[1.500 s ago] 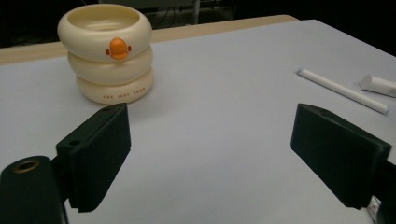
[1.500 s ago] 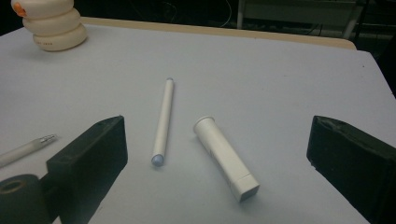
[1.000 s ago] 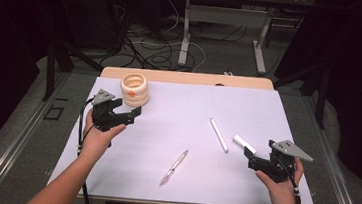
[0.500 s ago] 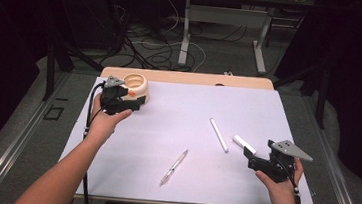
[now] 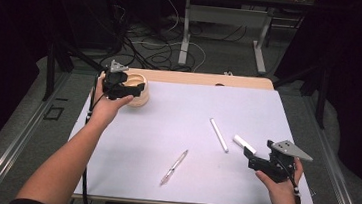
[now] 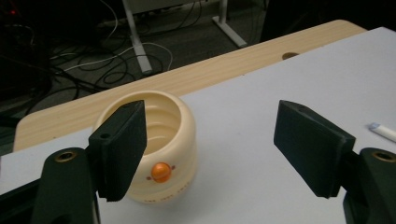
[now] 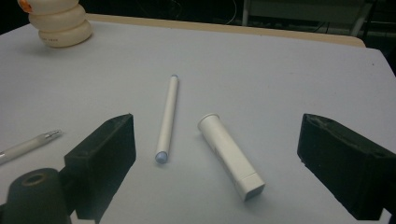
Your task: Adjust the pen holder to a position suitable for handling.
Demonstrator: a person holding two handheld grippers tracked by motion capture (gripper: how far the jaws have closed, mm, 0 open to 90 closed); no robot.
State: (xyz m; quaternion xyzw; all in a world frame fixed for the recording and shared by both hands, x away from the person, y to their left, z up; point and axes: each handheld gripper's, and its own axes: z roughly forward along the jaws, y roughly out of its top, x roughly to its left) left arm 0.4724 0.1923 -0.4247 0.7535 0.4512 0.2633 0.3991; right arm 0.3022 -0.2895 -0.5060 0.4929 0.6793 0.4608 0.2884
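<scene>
Left gripper [image 5: 120,83], seen from above, sits at the cup [image 5: 137,90] near the table's far left corner, while the right gripper [image 5: 258,163] hovers near the white tube [image 5: 244,144]. Its own view shows the jaws spread wide, the cup [image 6: 156,154] upright by the left jaw, off-centre in the gap. From the right gripper's view its jaws gape too, tube [image 7: 231,156] and stick [image 7: 167,119] lying between, long axes pointing away.

The left gripper [image 5: 120,87] is covering the near side of the cream ribbed pot [image 5: 137,89] in the high view — in the right gripper view, the picture's edge is cutting off the clear pen [image 7: 28,145].
</scene>
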